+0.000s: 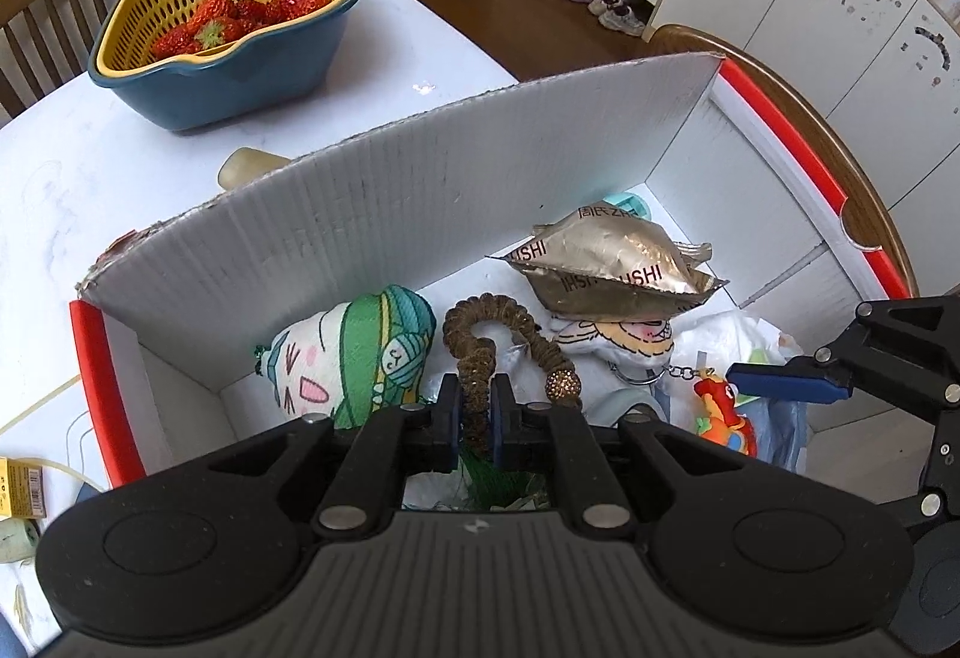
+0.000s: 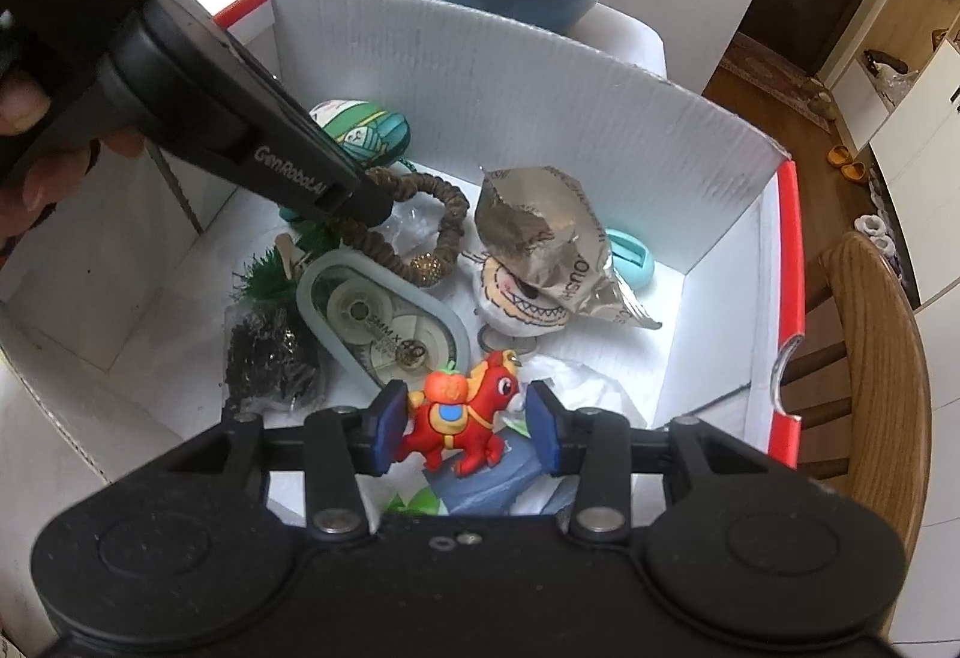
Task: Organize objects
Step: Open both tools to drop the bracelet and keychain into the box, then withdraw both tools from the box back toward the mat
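Note:
A white cardboard box (image 1: 420, 190) with red rims stands open on the table. My left gripper (image 1: 474, 388) reaches down into it, shut on a brown braided hair band (image 1: 480, 334) with a glittery bead. The right wrist view shows the same gripper (image 2: 372, 202) nipping the band (image 2: 444, 214) from the left. My right gripper (image 2: 465, 400) is low in the box with a red toy horse (image 2: 462, 418) between its blue pads, both pads against it. In the left wrist view the horse (image 1: 720, 412) sits beside one blue right finger (image 1: 786, 385).
In the box lie a green-and-white plush (image 1: 354, 352), a gold foil pouch (image 1: 612, 262), a face plush (image 2: 522, 292), a tape dispenser (image 2: 390, 316), a steel scourer (image 2: 270, 358) and a plastic bag. A strawberry colander (image 1: 234, 9) stands behind the box. A wooden chair (image 2: 870, 358) is at right.

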